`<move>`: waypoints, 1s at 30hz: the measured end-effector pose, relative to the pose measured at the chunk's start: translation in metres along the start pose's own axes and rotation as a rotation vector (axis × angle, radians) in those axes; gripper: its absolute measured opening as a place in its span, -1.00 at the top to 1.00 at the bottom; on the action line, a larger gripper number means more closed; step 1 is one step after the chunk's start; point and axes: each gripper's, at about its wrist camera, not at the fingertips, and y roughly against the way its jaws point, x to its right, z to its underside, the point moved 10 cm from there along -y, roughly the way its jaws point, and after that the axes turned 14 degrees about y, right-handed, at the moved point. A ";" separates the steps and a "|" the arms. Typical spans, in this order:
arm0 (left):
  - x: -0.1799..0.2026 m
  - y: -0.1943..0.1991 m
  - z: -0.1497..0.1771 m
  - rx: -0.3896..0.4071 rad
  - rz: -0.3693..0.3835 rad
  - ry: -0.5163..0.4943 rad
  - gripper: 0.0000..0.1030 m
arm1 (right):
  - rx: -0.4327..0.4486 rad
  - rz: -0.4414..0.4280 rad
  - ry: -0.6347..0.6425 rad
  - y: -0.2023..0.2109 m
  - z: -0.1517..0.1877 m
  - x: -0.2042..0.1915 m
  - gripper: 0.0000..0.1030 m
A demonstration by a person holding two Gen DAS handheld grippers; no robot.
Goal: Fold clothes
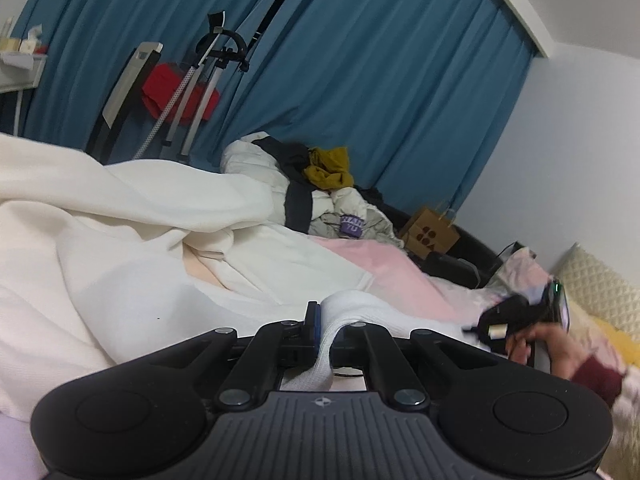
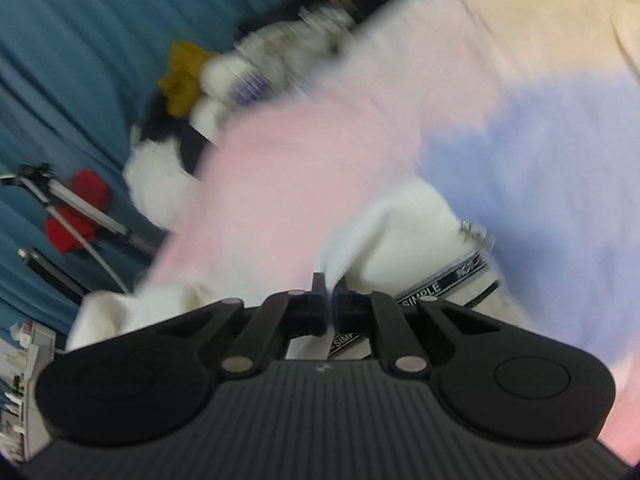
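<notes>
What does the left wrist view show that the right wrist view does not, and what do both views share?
Only the left wrist view shows the brown paper bag, the person's hand and the left gripper, shut on white cloth.

Only the right wrist view shows the strap printed SIMPLE and the right gripper, shut on white fabric.

Both show the blue curtain, the red garment, the mustard cloth and the pink blanket.

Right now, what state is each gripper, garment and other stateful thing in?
left gripper: shut on white garment's ribbed edge
right gripper: shut on white garment
white garment: unfolded, rumpled on the bed
clothes pile: heaped, unfolded
curtains: drawn closed
paper bag: tipped sideways
</notes>
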 end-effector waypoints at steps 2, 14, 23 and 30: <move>-0.001 0.001 -0.003 0.001 0.025 0.036 0.94 | 0.130 -0.069 0.056 0.030 -0.040 -0.032 0.89; 0.020 -0.016 0.028 -0.110 0.082 -0.008 0.91 | 0.311 0.020 -0.129 0.092 0.015 0.075 0.89; 0.011 -0.035 0.066 -0.205 -0.008 -0.084 0.91 | 0.013 0.094 -0.286 0.052 0.083 0.144 0.89; 0.013 -0.026 0.070 -0.197 -0.017 -0.096 0.87 | 0.230 0.028 -0.237 0.094 0.042 0.118 0.89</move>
